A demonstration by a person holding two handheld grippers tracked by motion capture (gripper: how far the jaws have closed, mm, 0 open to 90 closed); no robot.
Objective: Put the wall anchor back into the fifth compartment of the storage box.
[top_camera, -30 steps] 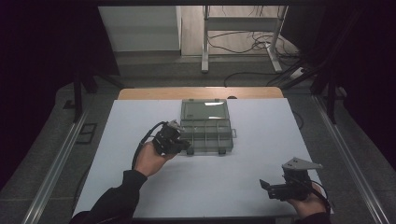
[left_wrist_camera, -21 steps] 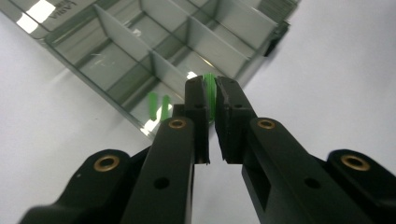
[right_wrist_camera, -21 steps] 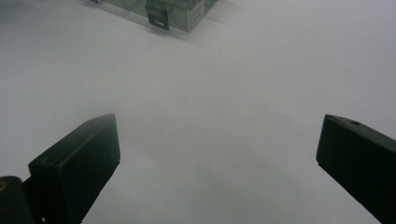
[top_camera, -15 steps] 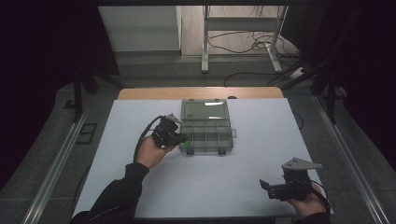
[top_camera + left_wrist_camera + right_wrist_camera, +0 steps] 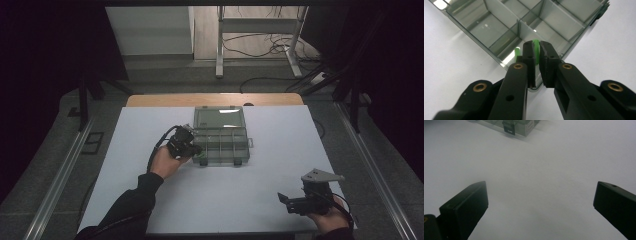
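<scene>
1. Left hand-held gripper (image 5: 536, 53): jaws clamped on a small green part (image 5: 536, 50), which shows as a thin strip between the two black pads. In the high view this hand-held gripper (image 5: 196, 151) sits at the front-left corner of the box (image 5: 220, 145).
2. Green part: held over the box's corner compartment, just inside the front wall. A second green glint (image 5: 517, 52) beside the left jaw may be a reflection in the clear wall or another piece; which one cannot be told.
3. Box: a clear, divided organiser with its lid (image 5: 218, 117) open toward the far side, resting on the white tabletop (image 5: 150, 130). The compartments in sight appear bare.
4. Right hand-held gripper (image 5: 289, 202): jaws wide apart and holding nothing, parked near the tabletop's front edge, well apart from the box and to its right. Its own view (image 5: 541, 202) shows bare tabletop between the jaws, and the box's latch (image 5: 508, 129) far off.
5. Step in hand, as judged: placing the green part into the corner compartment.
6. Next move, as judged: lower the part clear of the wall and divider, then part the jaws and lift straight out.
</scene>
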